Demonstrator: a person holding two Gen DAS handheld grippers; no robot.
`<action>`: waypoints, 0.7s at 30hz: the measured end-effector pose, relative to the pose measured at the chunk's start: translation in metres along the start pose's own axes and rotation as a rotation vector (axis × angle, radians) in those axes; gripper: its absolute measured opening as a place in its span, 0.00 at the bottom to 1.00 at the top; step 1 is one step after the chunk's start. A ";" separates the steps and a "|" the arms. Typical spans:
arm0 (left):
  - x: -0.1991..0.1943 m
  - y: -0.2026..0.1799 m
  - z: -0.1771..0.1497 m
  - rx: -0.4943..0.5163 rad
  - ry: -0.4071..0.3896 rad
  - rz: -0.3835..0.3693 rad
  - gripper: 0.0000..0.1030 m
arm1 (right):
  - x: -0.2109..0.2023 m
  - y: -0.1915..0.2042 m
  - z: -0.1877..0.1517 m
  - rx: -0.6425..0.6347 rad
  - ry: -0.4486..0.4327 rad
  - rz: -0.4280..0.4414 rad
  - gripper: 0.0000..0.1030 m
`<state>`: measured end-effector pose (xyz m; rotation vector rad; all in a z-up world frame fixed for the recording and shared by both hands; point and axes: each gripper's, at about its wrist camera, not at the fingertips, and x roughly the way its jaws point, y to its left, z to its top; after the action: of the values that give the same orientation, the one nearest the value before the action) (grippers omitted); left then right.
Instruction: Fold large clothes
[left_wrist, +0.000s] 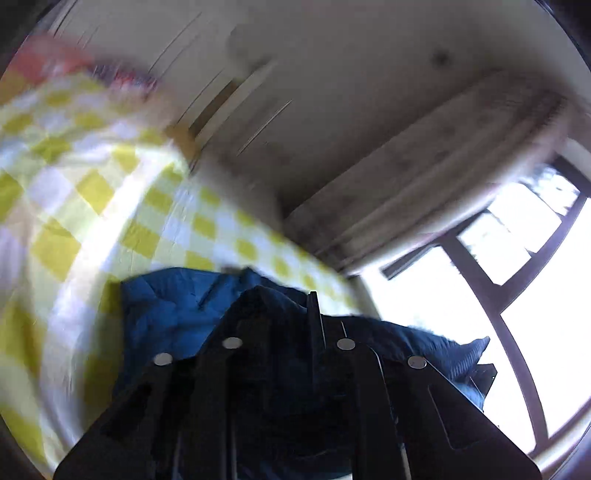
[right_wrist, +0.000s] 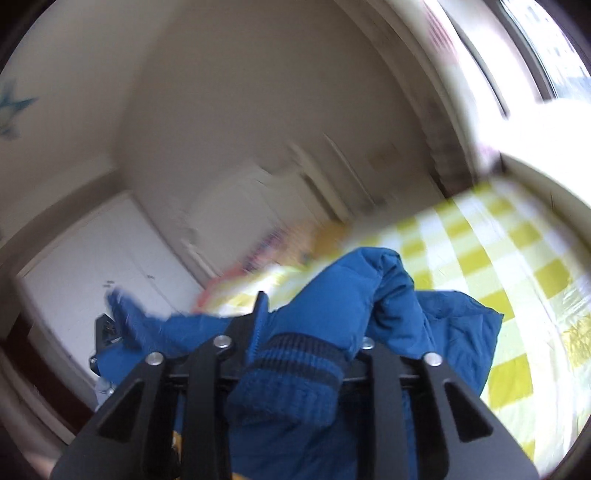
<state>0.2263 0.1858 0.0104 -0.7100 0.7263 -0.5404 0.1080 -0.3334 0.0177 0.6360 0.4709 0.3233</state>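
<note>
Left wrist view: left gripper (left_wrist: 295, 314) is seen nearly closed, with dark folds of the blue jacket (left_wrist: 173, 314) bunched between and over its fingers, so a pinch on the fabric is judged likely. Jacket is draped off the tool toward the checked sheet (left_wrist: 92, 206); a ribbed cuff end (left_wrist: 476, 349) trails to the right, in front of the window (left_wrist: 535, 258). Frame is heavily smeared.

Right wrist view: right gripper (right_wrist: 310, 325) is seen partly open, filled by the jacket; the ribbed, dark-striped cuff (right_wrist: 291, 373) lies over the jaw gap. Whether the pads actually bite cannot be told. Rest of the jacket hangs in folds below and to the right, above the sheet, wardrobe (right_wrist: 96, 266) behind.

Step judged: garment raised off the bed by both tools for spreading, no fold made yet.

Next move calls for: right grip to be confirmed first, slip being the risk with a puffy sleeve; then the hands to be spread apart so the jacket hangs flat, then it is to be laid out on the sheet.
</note>
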 end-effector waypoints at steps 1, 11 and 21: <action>0.023 0.016 0.013 -0.053 0.040 0.026 0.12 | 0.015 -0.007 0.005 0.033 0.022 -0.007 0.47; 0.046 0.099 0.009 -0.156 0.041 0.198 0.14 | 0.033 -0.088 0.001 0.091 0.006 -0.190 0.86; 0.132 0.084 0.006 0.080 0.219 0.354 0.14 | 0.094 -0.108 -0.013 -0.123 0.279 -0.366 0.86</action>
<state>0.3308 0.1553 -0.1020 -0.4369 1.0049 -0.3224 0.1966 -0.3691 -0.0898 0.3752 0.8159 0.0910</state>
